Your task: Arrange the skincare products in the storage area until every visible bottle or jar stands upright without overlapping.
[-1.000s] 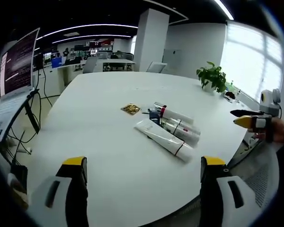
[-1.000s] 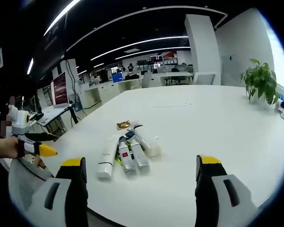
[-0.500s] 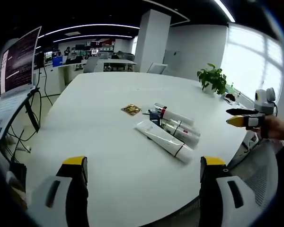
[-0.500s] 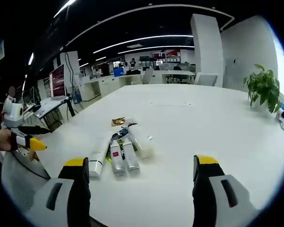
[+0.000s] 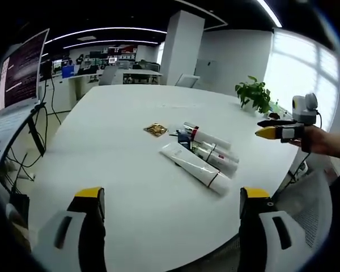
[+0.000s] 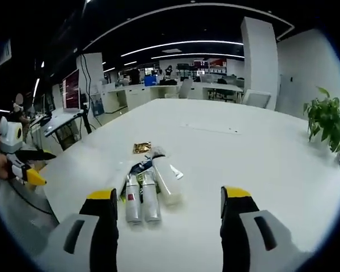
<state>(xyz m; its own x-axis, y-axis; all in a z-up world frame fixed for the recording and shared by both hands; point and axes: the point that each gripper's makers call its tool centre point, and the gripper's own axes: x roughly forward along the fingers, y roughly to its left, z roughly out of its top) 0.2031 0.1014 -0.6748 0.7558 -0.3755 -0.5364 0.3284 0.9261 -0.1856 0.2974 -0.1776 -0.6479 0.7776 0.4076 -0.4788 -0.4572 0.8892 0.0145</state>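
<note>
in the left gripper view my left claw (image 5: 171, 198) is rising at 6 o'clock with its jaws spread wide and nothing between them, hovering above the near edge of the white table (image 5: 124, 170). past it, near the centre, the skincare products are lying flat in a tight cluster: a long white tube (image 5: 195, 168) is lying nearest me, pointing from 10 toward 4 o'clock, and just behind it, touching, two silver bottles (image 5: 217, 158) and a white bottle with a red band (image 5: 206, 136) are lying side by side. a small dark item is sitting at their 10 o'clock end; i cannot tell what it is. a gold foil sachet (image 5: 156, 130) is lying just beside the cluster at 10 o'clock. at 3 o'clock my right claw (image 5: 267, 128) is coming in over the table's edge, its yellow tips close together from this angle. farther off, a potted plant (image 5: 254, 93) is standing at the far right edge of the table, and a monitor (image 5: 21, 72) is standing at 9 o'clock beyond the table.

in the right gripper view my right claw (image 6: 169, 201) is also gaping wide and empty at 6 o'clock, and the same bottles (image 6: 141, 195) are lying just beyond its jaws, none of them upright.
</note>
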